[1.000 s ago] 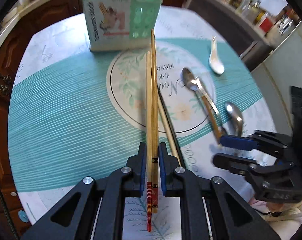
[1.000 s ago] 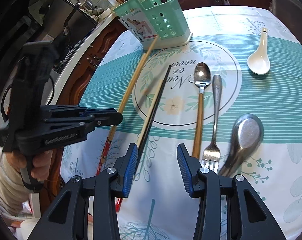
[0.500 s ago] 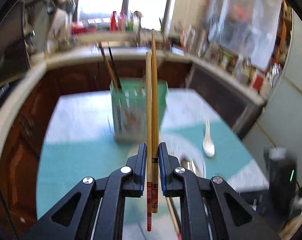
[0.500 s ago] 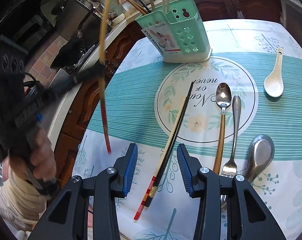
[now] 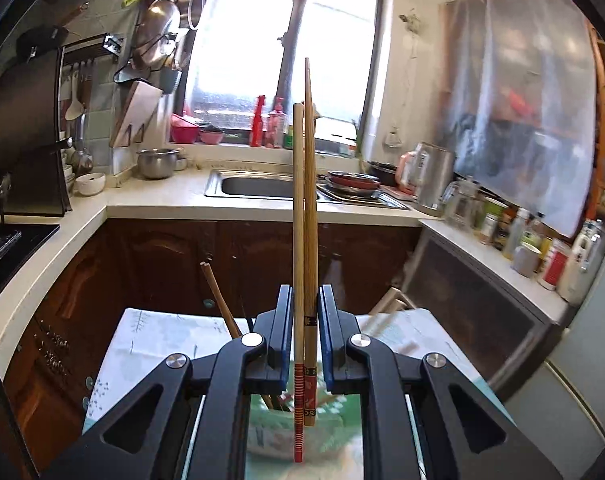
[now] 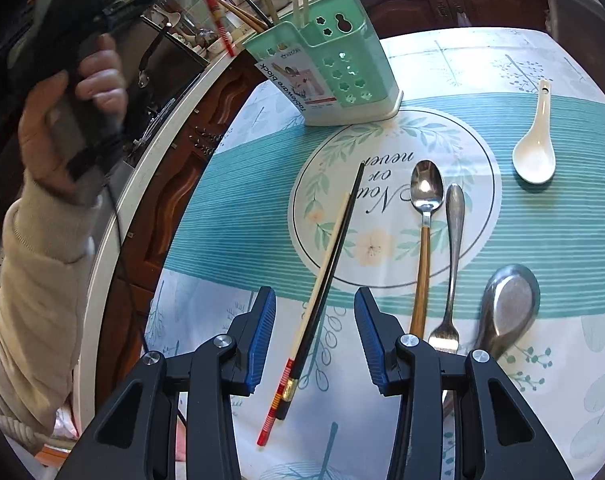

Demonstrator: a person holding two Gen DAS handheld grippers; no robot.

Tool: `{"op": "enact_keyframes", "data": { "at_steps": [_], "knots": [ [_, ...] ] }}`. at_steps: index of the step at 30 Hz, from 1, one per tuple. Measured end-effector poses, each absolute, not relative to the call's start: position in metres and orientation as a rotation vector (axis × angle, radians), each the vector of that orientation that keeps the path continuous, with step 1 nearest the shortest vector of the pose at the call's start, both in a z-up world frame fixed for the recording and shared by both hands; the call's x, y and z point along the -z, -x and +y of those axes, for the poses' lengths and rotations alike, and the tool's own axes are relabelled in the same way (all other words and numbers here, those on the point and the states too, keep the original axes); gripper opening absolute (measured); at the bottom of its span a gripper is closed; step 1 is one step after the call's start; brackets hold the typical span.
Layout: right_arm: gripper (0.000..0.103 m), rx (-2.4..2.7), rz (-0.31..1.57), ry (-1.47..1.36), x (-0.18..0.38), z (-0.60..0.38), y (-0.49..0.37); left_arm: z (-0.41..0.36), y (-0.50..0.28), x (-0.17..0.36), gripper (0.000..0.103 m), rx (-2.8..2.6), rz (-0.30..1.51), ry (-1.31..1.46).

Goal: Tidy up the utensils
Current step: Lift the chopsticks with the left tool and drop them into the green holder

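Observation:
My left gripper [image 5: 305, 300] is shut on a pair of wooden chopsticks [image 5: 304, 200] whose tips point up toward the window. In the right wrist view a hand [image 6: 74, 92] holds that gripper high at the left, and the chopsticks' red-striped ends [image 6: 218, 28] hang just left of the green utensil holder [image 6: 334, 76]. The holder has several chopsticks in it. My right gripper [image 6: 314, 320] stands open low over a black and a pale chopstick [image 6: 330, 264] that lie on the tablecloth, touching neither.
Right of the loose chopsticks lie a wooden-handled spoon [image 6: 424, 200], a fork [image 6: 452, 260], a steel ladle spoon [image 6: 506, 304] and a white ceramic spoon [image 6: 536, 148]. The table's edge [image 6: 150, 184] runs along the left, with dark cabinets beyond. A sink counter [image 5: 262, 188] stands behind.
The left gripper has lifted the wooden chopsticks off the table, tipped them upward and carried them toward the holder. The right gripper has stayed in place, open.

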State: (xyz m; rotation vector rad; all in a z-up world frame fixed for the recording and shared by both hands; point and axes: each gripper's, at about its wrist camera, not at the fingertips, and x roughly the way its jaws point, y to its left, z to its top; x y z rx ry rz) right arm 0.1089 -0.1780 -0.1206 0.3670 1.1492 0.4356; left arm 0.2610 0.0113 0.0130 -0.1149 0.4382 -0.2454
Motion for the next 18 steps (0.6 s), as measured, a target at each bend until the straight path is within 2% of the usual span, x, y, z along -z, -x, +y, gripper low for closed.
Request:
{"op": "enact_keyframes", "data": {
  "at_steps": [7,11,18],
  "knots": [
    [0.042,-0.453,1.158,-0.351,0.127,-0.175,-0.120,0.033,-0.286,-0.017,0.009,0.249,0.403,0.251],
    [0.042,-0.445,1.182,-0.372,0.139,-0.179,-0.123,0.033,-0.293,-0.017,0.009,0.221,0.354,0.238],
    [0.042,-0.435,1.187,-0.382,0.147,-0.185,-0.122,0.018,-0.295,0.028,0.010,0.172,0.336,0.172]
  ]
}}
